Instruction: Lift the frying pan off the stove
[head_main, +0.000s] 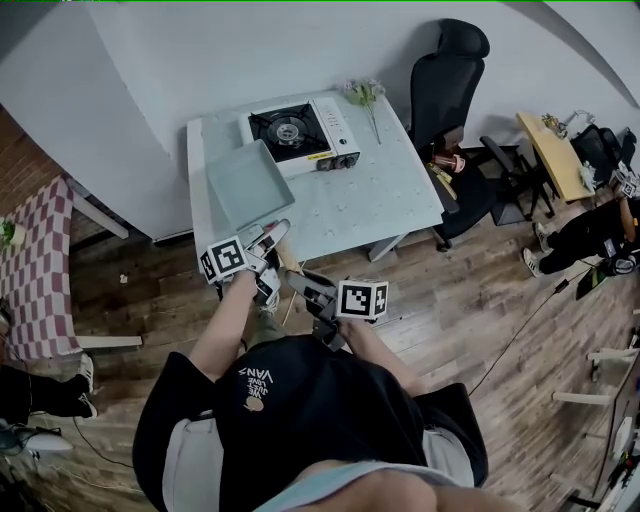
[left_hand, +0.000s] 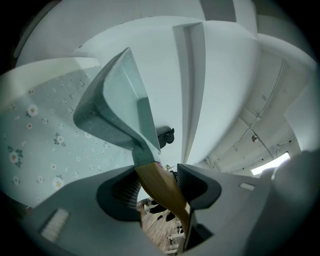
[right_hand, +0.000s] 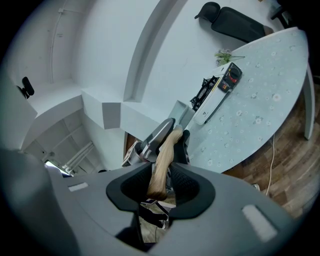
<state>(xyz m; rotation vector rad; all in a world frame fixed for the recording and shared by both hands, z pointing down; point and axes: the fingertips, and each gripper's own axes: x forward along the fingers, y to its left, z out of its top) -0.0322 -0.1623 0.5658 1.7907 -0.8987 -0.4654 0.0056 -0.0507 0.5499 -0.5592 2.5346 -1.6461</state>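
Observation:
The square pale-green frying pan (head_main: 248, 184) is off the stove, over the left part of the table, beside the portable gas stove (head_main: 300, 135). Its wooden handle (head_main: 287, 262) points back toward me. My left gripper (head_main: 268, 262) is shut on the handle close to the pan; in the left gripper view the handle (left_hand: 161, 184) runs between the jaws of that gripper (left_hand: 157, 184) and the pan (left_hand: 114, 105) tilts up ahead. My right gripper (head_main: 312, 292) is shut on the handle's end (right_hand: 163, 162). The right gripper view also shows that gripper (right_hand: 161, 187) and the stove (right_hand: 216, 94).
The floral-cloth table (head_main: 380, 205) carries a small flower bunch (head_main: 365, 95) behind the stove. A black office chair (head_main: 448, 75) stands at its right. A checkered table (head_main: 35, 265) is at the left, a wooden desk (head_main: 548, 150) and a seated person (head_main: 590, 235) at the right.

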